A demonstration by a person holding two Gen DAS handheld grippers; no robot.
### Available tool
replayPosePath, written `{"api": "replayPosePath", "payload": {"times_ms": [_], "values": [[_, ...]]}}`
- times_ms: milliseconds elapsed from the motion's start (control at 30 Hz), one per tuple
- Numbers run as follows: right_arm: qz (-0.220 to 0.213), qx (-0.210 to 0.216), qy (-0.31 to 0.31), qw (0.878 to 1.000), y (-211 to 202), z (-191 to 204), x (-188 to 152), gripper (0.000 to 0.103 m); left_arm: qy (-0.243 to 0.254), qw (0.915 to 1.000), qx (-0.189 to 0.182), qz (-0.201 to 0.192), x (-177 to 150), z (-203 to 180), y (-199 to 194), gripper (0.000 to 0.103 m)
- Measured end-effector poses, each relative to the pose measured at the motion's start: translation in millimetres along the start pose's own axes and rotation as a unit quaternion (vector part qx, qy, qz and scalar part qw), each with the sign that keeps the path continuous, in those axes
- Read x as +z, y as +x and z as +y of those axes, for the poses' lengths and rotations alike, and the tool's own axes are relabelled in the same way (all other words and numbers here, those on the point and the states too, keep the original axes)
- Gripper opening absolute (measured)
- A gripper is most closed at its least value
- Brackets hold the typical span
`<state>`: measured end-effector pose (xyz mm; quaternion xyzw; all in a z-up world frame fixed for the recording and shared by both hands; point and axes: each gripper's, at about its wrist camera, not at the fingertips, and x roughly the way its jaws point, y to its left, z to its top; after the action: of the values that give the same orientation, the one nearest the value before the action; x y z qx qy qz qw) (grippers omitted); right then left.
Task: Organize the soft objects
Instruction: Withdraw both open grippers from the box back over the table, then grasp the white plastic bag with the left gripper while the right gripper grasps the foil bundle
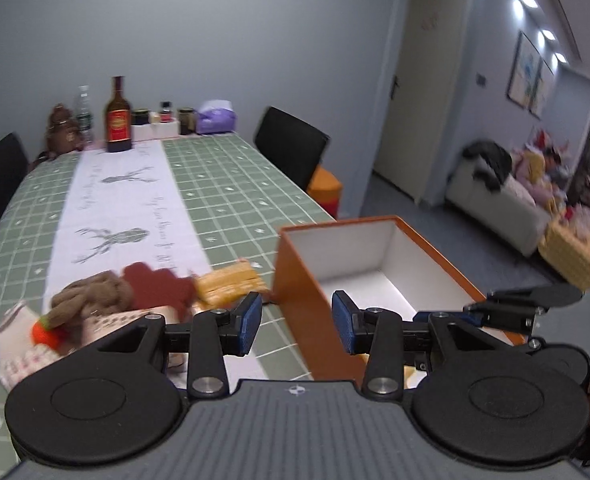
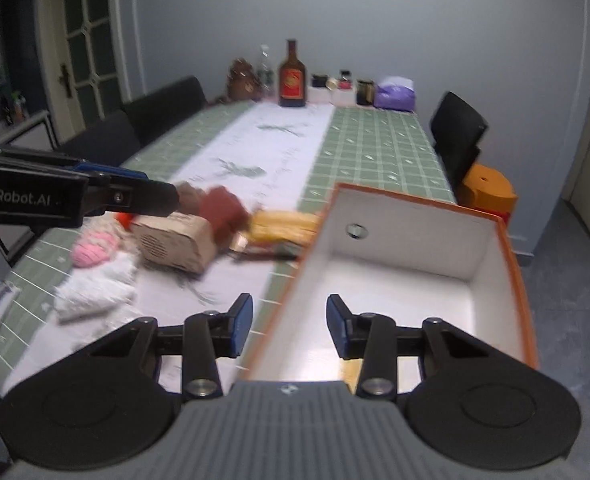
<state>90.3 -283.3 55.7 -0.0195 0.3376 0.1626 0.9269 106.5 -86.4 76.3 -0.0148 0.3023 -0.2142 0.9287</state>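
An open orange box [image 1: 295, 276] with a white inside stands at the table's near right edge; it also shows in the right wrist view [image 2: 511, 264]. A pile of soft things lies left of it: a brown knit piece [image 1: 91, 296], a dark red cloth [image 1: 155, 284], a yellow knit piece [image 1: 227, 280], a pink knit piece [image 2: 95, 250] and white cloth [image 2: 95, 292]. My left gripper [image 1: 297, 324] is open and empty, straddling the box's left wall. My right gripper [image 2: 289, 326] is open and empty, over the box's near left wall.
A green checked tablecloth with a white runner [image 1: 119, 196] covers the table. A brown bottle [image 1: 118, 116], jars and a purple bag [image 1: 215, 118] stand at the far end. Black chairs [image 1: 291, 146] stand on both sides. An orange stool [image 2: 489, 192] is right of the table.
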Motion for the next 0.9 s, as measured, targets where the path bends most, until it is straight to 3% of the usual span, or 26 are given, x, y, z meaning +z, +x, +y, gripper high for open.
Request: {"api": "replayPosePath", "payload": {"times_ms": [100, 200, 333, 500, 633, 767, 900], "values": [[-0.023, 0.025, 0.003, 0.999, 2.7, 28.4, -3.8, 0.055, -0.038, 0.9991, 0.011, -0.017, -13.1, 24.8, -16.4, 0.048], [-0.037, 0.047, 0.015, 0.998, 10.0, 56.4, -9.6, 0.068, -0.053, 0.997, 0.049, -0.027, -33.7, 45.0, -25.6, 0.048], [-0.034, 0.073, 0.043, 0.996, 24.5, 87.8, -26.0, 0.078, -0.075, 0.9922, 0.099, -0.017, -66.0, 73.3, -29.6, 0.048], [0.009, 0.078, 0.081, 0.994, 59.4, 116.8, -46.1, 0.079, -0.067, 0.9879, 0.14, -0.001, -99.5, 96.9, -25.6, 0.049], [0.054, 0.081, 0.117, 0.988, 84.1, 125.4, -61.2, 0.083, -0.057, 0.9865, 0.153, 0.013, -123.7, 113.7, -27.2, 0.056], [0.076, 0.076, 0.122, 0.987, 100.6, 132.1, -67.0, 0.083, -0.023, 0.9812, 0.191, 0.017, -138.3, 124.9, -21.6, 0.063], [0.08, 0.063, 0.117, 0.988, 111.7, 137.7, -66.4, 0.082, 0.0, 0.9822, 0.186, 0.028, -145.6, 130.7, -12.0, 0.067]]}}
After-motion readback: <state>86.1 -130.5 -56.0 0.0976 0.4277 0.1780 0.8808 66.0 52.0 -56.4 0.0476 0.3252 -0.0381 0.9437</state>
